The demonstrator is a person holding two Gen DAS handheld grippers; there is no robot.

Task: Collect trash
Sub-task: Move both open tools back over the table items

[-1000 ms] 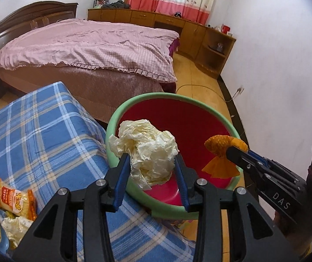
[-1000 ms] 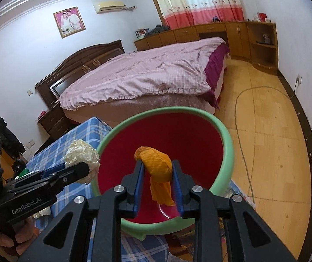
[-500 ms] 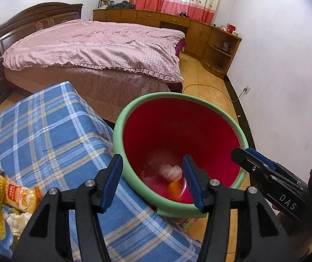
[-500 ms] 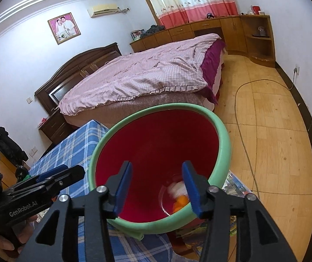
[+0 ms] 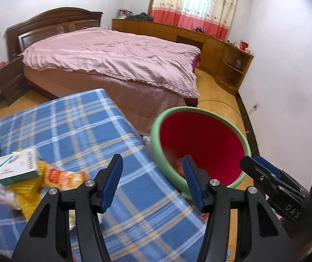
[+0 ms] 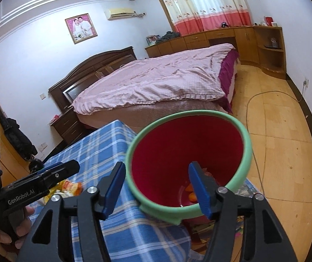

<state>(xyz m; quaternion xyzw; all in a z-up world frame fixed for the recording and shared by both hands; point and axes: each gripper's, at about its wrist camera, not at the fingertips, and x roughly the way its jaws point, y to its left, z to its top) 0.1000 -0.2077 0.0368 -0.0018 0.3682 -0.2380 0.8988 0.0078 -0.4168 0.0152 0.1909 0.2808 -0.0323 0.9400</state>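
While both claws [image 5: 152, 184] [image 6: 157, 188] gape empty, orange scraps [image 6: 192, 193] deep inside green-rimmed red bin [image 6: 246, 150].

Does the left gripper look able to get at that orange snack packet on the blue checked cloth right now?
Probably yes. The left gripper is open and empty, and the orange snack packet lies exposed on the blue checked cloth just to its left. The white and green box sits close beside the packet's left end.

Orange scraps [image 6: 191, 193] inside red bin [image 6: 167, 144]
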